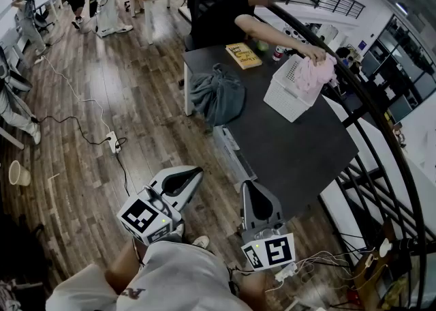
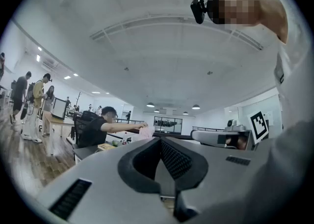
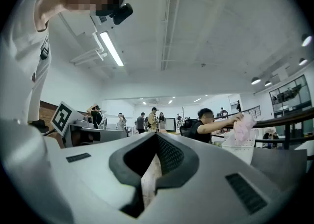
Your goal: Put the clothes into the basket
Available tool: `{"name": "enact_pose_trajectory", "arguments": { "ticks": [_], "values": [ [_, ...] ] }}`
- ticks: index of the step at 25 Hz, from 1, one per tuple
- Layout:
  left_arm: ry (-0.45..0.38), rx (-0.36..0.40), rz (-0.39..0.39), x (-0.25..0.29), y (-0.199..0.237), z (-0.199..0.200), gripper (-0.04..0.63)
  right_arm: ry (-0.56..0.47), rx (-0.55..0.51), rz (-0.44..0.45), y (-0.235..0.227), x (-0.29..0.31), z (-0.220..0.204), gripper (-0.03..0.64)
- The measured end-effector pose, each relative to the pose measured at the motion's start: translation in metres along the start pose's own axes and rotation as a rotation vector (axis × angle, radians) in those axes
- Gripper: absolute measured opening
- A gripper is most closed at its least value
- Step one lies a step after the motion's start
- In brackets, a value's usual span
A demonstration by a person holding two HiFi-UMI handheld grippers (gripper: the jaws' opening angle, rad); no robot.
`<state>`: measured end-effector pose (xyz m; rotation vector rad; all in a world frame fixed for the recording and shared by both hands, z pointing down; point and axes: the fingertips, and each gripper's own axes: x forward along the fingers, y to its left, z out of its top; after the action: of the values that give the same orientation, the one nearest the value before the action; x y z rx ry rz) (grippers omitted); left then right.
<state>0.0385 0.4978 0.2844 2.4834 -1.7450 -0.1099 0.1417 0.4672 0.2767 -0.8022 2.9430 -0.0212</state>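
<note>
The job had hardly started. The left gripper (image 1: 191, 174) and right gripper (image 1: 251, 190) were squeezed together, empty. Grey clothes (image 1: 219, 97) lay at twelve o'clock, outside the basket (image 1: 283, 101) at one o'clock.

one left tongs (image 1: 191, 176), one right tongs (image 1: 250, 192), one basket (image 1: 281, 98), one pink garment (image 1: 312, 75), one grey garment (image 1: 219, 97), one book (image 1: 243, 55), one table (image 1: 293, 147)

A white slotted basket (image 1: 286, 98) is standing upright on the dark table (image 1: 293, 153), a bunched pink garment (image 1: 312, 74) hanging over its far rim. A grey-teal garment (image 1: 218, 97) is lying crumpled, draping over the table's left edge.
</note>
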Motion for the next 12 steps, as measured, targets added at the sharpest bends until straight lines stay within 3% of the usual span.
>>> {"name": "enact_pose_trajectory", "arguments": {
  "ticks": [12],
  "values": [
    [0.02,0.006,0.052,-0.015,-0.02,-0.002,0.005,-0.018,-0.02,0.036,0.004,-0.013,0.009,0.02]
  ]
}}
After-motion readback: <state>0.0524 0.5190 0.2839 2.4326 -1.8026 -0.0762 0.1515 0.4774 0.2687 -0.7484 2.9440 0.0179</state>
